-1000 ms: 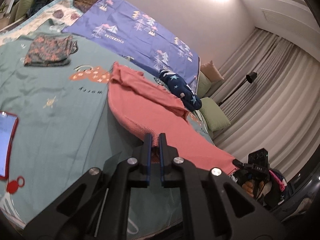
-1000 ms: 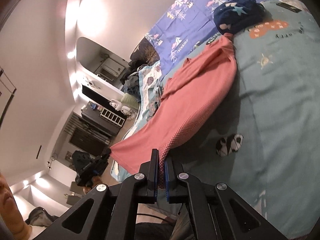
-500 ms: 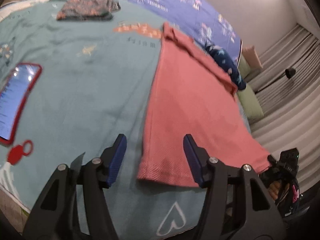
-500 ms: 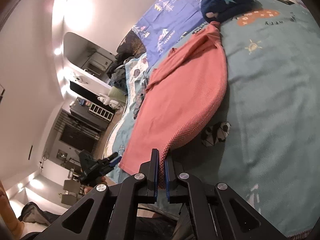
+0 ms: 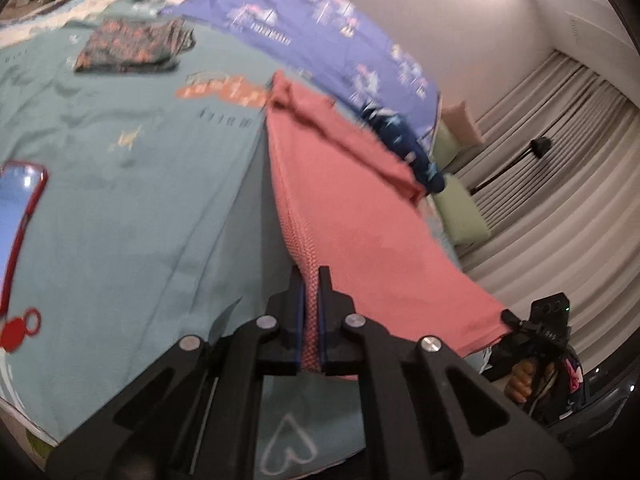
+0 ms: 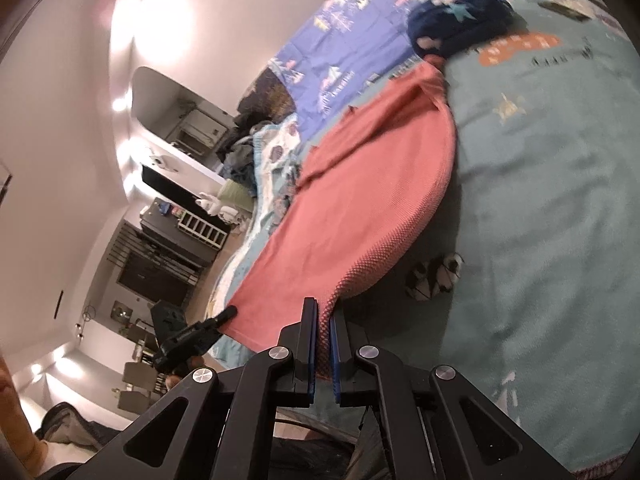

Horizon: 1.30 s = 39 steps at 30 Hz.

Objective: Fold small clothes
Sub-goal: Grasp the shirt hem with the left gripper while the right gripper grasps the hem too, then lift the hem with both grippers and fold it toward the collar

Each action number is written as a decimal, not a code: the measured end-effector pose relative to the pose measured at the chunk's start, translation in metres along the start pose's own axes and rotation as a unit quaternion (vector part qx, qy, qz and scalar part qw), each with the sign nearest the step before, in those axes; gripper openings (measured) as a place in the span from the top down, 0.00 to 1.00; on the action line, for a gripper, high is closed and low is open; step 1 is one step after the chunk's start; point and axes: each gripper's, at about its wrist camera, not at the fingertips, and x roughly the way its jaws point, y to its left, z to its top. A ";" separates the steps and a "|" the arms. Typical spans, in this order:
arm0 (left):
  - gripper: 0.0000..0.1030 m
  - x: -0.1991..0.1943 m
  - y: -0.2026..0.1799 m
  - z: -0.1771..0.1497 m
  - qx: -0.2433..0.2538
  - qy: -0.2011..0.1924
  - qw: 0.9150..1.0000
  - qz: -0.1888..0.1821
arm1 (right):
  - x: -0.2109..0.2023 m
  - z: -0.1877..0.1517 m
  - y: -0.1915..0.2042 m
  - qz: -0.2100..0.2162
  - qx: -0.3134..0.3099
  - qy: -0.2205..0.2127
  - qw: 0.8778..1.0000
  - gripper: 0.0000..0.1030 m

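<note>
Pinching the coral-pink knit garment [image 5: 360, 216] by its near hem corners, the left gripper [image 5: 309, 280] and right gripper [image 6: 323, 312] likely needed to carry it forward, folding.

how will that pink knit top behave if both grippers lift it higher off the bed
Probably floppy: the pink top sags in a curve between the left gripper and right gripper. Its knit looks grippy, so slipping seems unlikely. The far end on the teal blanket will likely drag.
</note>
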 end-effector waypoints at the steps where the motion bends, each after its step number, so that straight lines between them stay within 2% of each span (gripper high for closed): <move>1: 0.94 -0.006 -0.005 0.005 0.006 -0.009 1.000 -0.003 | -0.002 0.001 0.002 0.004 -0.003 -0.003 1.000 0.94; 8: 0.94 -0.014 -0.033 0.044 0.031 -0.051 0.998 -0.032 | -0.009 0.034 0.014 0.026 -0.018 -0.030 0.999 0.94; 13: 0.94 -0.008 -0.048 0.093 0.036 -0.078 0.995 -0.042 | -0.017 0.084 0.032 0.051 -0.042 -0.069 0.995 0.94; 19: 0.94 0.018 -0.069 0.159 0.046 -0.098 0.994 -0.031 | -0.004 0.151 0.037 0.039 -0.046 -0.099 0.993 0.94; 24: 0.94 0.060 -0.077 0.214 0.050 -0.095 0.994 -0.011 | 0.019 0.210 0.031 0.018 -0.047 -0.111 0.993 0.94; 29: 0.94 0.117 -0.081 0.266 0.056 -0.091 0.994 0.028 | 0.054 0.269 0.013 -0.013 -0.036 -0.114 0.993 0.94; 34: 0.94 0.181 -0.070 0.298 0.046 -0.069 0.995 0.062 | 0.104 0.315 -0.031 -0.060 -0.007 -0.098 0.993 0.94; 39: 0.94 0.252 -0.040 0.312 0.043 -0.024 0.993 0.104 | 0.151 0.336 -0.086 -0.115 0.018 -0.073 0.990 0.94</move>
